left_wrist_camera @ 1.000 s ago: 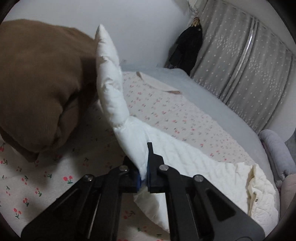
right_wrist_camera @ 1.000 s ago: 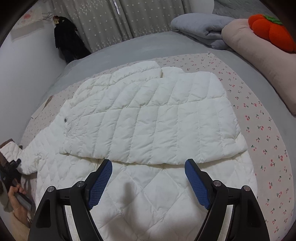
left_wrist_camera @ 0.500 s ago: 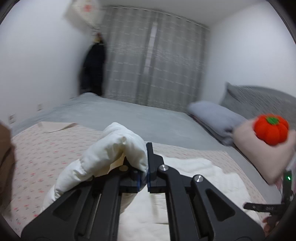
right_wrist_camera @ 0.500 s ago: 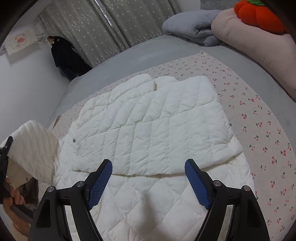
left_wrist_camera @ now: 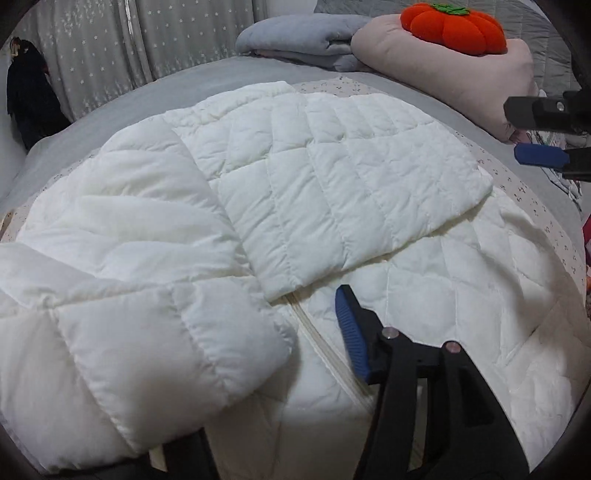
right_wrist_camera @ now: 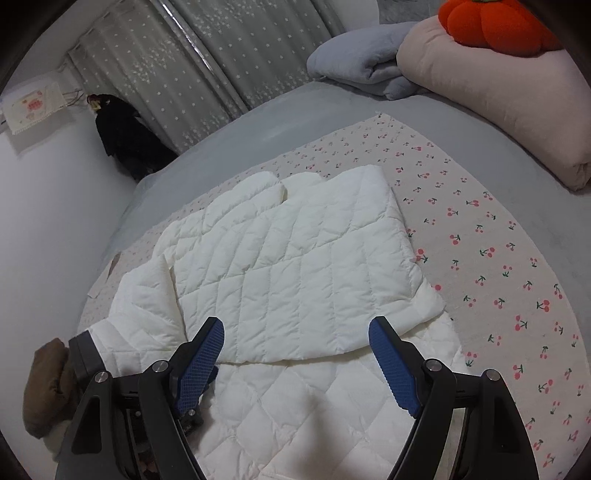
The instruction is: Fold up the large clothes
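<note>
A white quilted puffer jacket (left_wrist_camera: pixel 325 192) lies on the bed, one front panel folded over the body. Its sleeve (left_wrist_camera: pixel 147 332) now lies across the jacket's near left part and covers my left gripper's left finger; the right blue-padded finger (left_wrist_camera: pixel 349 336) stands apart, so the left gripper (left_wrist_camera: pixel 280 350) is open over the zipper. In the right wrist view the jacket (right_wrist_camera: pixel 295 266) lies ahead, and my right gripper (right_wrist_camera: pixel 295 354) is open and empty just above its near part. The right gripper's fingers (left_wrist_camera: pixel 539 155) also show at the left view's right edge.
The jacket lies on a cherry-print sheet (right_wrist_camera: pixel 498 266) over a grey bed. A folded grey blanket (right_wrist_camera: pixel 362 62), a pink pillow (right_wrist_camera: pixel 498 99) and an orange pumpkin plush (right_wrist_camera: pixel 495 22) sit at the back right. Curtains and a dark coat (right_wrist_camera: pixel 122 136) stand beyond.
My left gripper carried the sleeve up and over onto the jacket body, then opened and let it go. My right gripper stayed open and drew slightly back.
</note>
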### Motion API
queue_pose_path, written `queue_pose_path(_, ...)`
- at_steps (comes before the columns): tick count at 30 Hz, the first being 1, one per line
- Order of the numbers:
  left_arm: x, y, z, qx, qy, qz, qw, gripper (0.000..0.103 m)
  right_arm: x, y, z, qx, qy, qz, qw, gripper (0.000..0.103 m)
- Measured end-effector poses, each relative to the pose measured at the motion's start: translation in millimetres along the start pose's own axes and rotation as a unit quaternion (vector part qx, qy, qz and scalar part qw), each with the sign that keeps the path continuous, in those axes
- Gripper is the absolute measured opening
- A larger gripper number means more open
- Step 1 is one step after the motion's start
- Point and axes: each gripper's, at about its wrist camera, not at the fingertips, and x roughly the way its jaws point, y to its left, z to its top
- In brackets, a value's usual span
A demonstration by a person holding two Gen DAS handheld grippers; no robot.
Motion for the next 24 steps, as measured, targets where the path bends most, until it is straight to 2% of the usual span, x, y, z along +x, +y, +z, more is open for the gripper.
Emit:
queue_pose_path(3,-26.3,-6.7,-2.8,-0.003,0.007,-0.012,0.9999,0.070,0.0,3.2,-0.4,-0.008,0.000,0.006,1.000,0.083)
queue_pose_path(6,-59.7,-19.1,-11.7,0.018,-0.007,-0.014,0.9997,0.077,3.3,10.8,-1.7,-0.019,0.001,0.013,1.000,0.083)
queue_pose_path(9,-80.7,-16.2,-21.3,0.018,-0.021,-0.012,0.9995,0.079,5.4,23.9,-5.0,-0.034,0.001,0.024,0.999,0.083)
queue_pose_path(12,-96.2,-2.2,-33.5,-0.003,-0.042,-0.016,0.9990,0.081,7.1,41.3,-10.2,-0.058,0.000,0.031,0.998,0.083)
queue_pose_path(16,-113.9,23.2,-47.2,-0.028,-0.054,-0.007,0.9981,0.081,9.8,73.6,-24.3,-0.116,-0.001,0.033,0.993,0.083)
queue_pose_path(20,-128.5,65.6,-58.6,-0.083,-0.077,0.011,0.9935,0.081,11.2,119.8,-50.1,-0.225,-0.006,0.049,0.973,0.083)
queue_pose_path(24,-119.9,108.5,-72.6,-0.150,-0.068,0.046,0.9853,0.081,17.4,165.0,-84.5,-0.329,-0.001,0.072,0.942,0.083)
